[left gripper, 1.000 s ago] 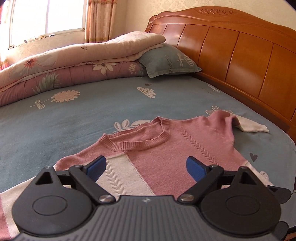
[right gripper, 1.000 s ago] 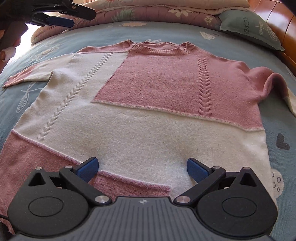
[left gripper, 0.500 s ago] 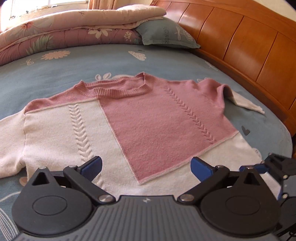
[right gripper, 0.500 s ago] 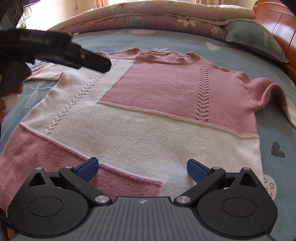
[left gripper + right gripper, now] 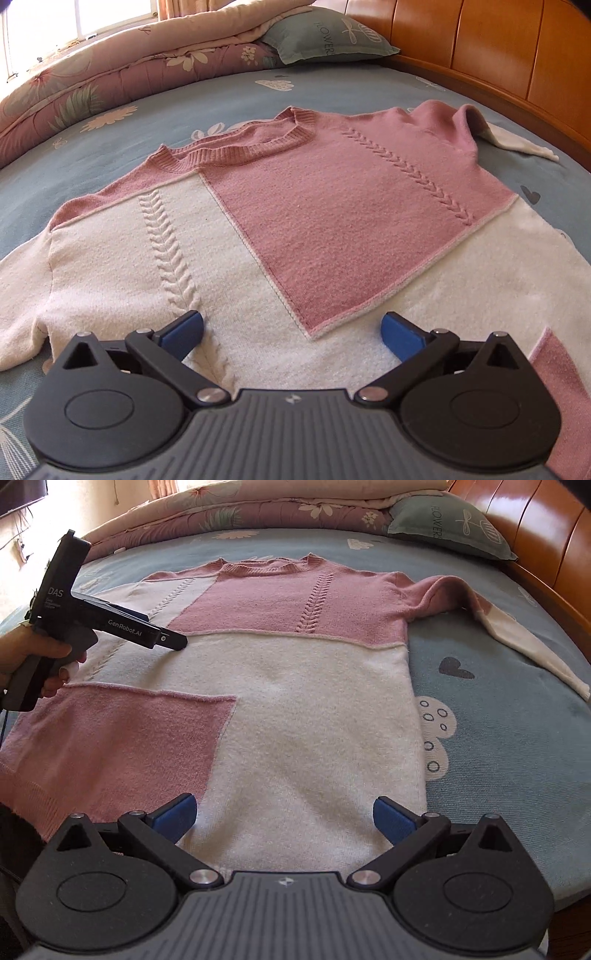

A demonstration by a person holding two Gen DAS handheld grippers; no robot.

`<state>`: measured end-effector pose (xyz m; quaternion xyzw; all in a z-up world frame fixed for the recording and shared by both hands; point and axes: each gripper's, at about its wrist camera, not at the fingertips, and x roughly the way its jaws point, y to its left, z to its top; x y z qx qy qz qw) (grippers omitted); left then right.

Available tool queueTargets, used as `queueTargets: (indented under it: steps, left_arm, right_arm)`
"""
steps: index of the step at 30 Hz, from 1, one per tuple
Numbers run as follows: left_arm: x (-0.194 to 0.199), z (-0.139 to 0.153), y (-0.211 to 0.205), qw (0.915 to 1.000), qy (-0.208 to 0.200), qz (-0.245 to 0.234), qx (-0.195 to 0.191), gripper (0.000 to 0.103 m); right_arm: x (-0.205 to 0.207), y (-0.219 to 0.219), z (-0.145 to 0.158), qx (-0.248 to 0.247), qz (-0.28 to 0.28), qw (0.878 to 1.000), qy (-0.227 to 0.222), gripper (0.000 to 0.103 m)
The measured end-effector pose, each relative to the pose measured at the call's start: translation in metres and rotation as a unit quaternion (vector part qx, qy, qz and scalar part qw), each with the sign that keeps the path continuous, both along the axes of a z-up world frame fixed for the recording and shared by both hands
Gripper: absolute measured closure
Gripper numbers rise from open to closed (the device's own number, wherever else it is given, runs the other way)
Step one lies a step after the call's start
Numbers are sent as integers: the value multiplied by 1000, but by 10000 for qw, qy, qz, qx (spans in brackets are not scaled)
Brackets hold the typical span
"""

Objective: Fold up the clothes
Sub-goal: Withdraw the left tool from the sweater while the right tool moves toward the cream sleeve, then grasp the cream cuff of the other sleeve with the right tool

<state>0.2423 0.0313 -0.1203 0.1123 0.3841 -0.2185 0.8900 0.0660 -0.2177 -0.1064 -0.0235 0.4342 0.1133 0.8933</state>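
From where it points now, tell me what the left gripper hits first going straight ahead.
Likely the sweater: the open left gripper aims low over its cream front toward the pink panel. Height above the knit is unclear.

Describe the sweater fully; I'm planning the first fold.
The pink-and-cream colour-block knit sweater lies front-up, unfolded and mostly flat on the blue patterned bedsheet, ribbed neck toward the pillow. Braided ribs run down the chest. One sleeve stretches out, humped at the shoulder. Neither open tool grips it.

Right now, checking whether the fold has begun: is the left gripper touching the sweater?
Cannot tell. In the right wrist view the left gripper overlaps the sweater without a visible gap; the left wrist view shows it open, nothing pinched.
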Motion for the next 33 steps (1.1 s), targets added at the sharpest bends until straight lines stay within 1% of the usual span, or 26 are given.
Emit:
queueTargets:
  steps: [2,5,7,8,9,10,11,12,13,14,16,18,21,23,28,33]
  left_arm:
    - [-2,3,-1,10000,-2,25,26,1]
    - [-10,9,-4,9998,-131,-65,100,1]
    - [-18,10,-11,9987,-337,-266,277,1]
    - [-21,10,-15,9978,-421,-349,384,1]
    - [-23,8,-19,9970,-441,-398,493,1]
    - [-22,6,-19,9971,-424,-400,498,1]
    - [-22,4,-20,9971,-405,-400,500,1]
    - [-20,4,-18,9980,-329,-359,408,1]
    - [-18,3,-15,9989,-209,-305,298,1]
    - [-15,3,-12,9995,-90,-252,189,1]
    - [-10,1,-6,9998,59,-198,-8,1]
    - [-10,1,-5,9998,53,-198,-22,1]
    - [-11,2,-7,9998,16,-193,50,1]
    - [-11,3,-8,9998,22,-167,57,1]
    - [-25,20,-13,9984,-405,-403,9,1]
    - [-19,4,-18,9995,-153,-276,-3,0]
  right_arm:
    - [3,5,-10,-138,-62,9997,196,0]
    - [-2,4,-15,-71,-213,9997,-21,0]
    - [-4,4,-16,-77,-255,9996,-92,0]
    - [-2,4,-14,-55,-285,9996,-54,0]
    - [-1,4,-12,-26,-320,9995,-1,0]
    - [1,3,-10,4,-354,9994,53,0]
    - [2,1,-6,142,-409,9990,-51,0]
    - [3,-2,-1,303,-468,9983,-189,0]
    - [7,-4,1,305,-560,9976,-270,0]
    - [13,-5,4,275,-658,9969,-339,0]
    - [27,-3,-3,75,-741,9969,-250,0]
    - [39,-2,-12,-61,-780,9969,-80,0]
    - [33,4,-20,-264,-704,9969,-209,0]
    - [25,1,-20,-218,-741,9966,-269,0]
    - [7,1,-20,-250,-815,9956,-381,0]
    - [-1,1,-23,-211,-898,9937,-629,0]
